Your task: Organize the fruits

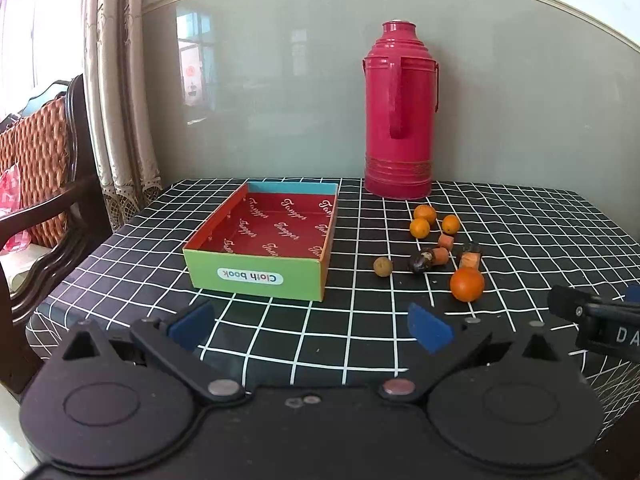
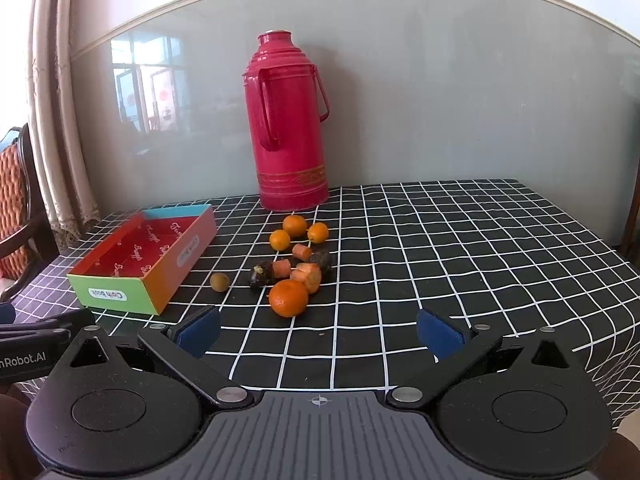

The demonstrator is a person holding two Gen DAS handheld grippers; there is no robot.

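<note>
An empty cardboard box [image 1: 256, 278] with a red lining and a green front stands on the checked tablecloth; it also shows in the right wrist view [image 2: 114, 294]. To its right lie a large orange [image 1: 467, 284] [image 2: 288, 298], three small oranges [image 1: 425, 213] [image 2: 295, 225], carrot pieces [image 1: 445, 241] [image 2: 307, 276], dark brown pieces [image 1: 421, 260] [image 2: 261, 274] and a small tan round fruit [image 1: 383, 266] [image 2: 219, 281]. My left gripper [image 1: 310, 328] is open and empty, in front of the box. My right gripper [image 2: 318, 332] is open and empty, just in front of the large orange.
A tall red thermos [image 1: 400, 112] [image 2: 290, 124] stands at the back against the grey wall. A wooden chair [image 1: 44, 176] and a curtain [image 1: 116, 92] are left of the table. The table's left and right edges drop off.
</note>
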